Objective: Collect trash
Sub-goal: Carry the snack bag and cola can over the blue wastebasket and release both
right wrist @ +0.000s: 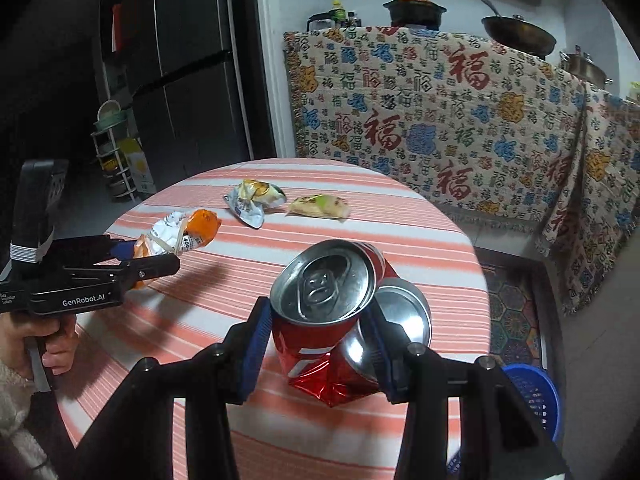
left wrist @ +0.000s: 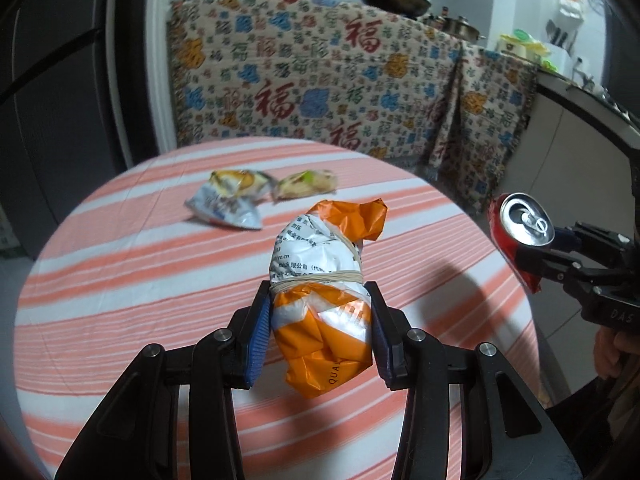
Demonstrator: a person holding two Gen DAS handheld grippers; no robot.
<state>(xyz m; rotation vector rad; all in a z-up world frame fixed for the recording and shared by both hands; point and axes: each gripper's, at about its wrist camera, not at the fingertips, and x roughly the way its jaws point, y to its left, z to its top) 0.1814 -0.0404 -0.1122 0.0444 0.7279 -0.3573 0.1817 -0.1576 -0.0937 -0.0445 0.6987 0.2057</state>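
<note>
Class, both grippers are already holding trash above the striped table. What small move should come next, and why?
Probably swing the right gripper with its crushed red can toward the blue basket on the floor beside the table. It looks the nearer one, and the left gripper also has a full grip, on the orange-and-white wrapper bundle. Two snack wrappers remain on the table.

My left gripper (left wrist: 320,320) holds the bound wrapper bundle (left wrist: 324,280) above the round table (left wrist: 120,280); my right gripper (right wrist: 320,344), to its right, holds the crushed can (right wrist: 328,320) above the table's near right part. Two snack packets (right wrist: 254,200) (right wrist: 320,206) lie side by side farther back. A basket (right wrist: 536,392) sits on the floor, right of the table.
</note>
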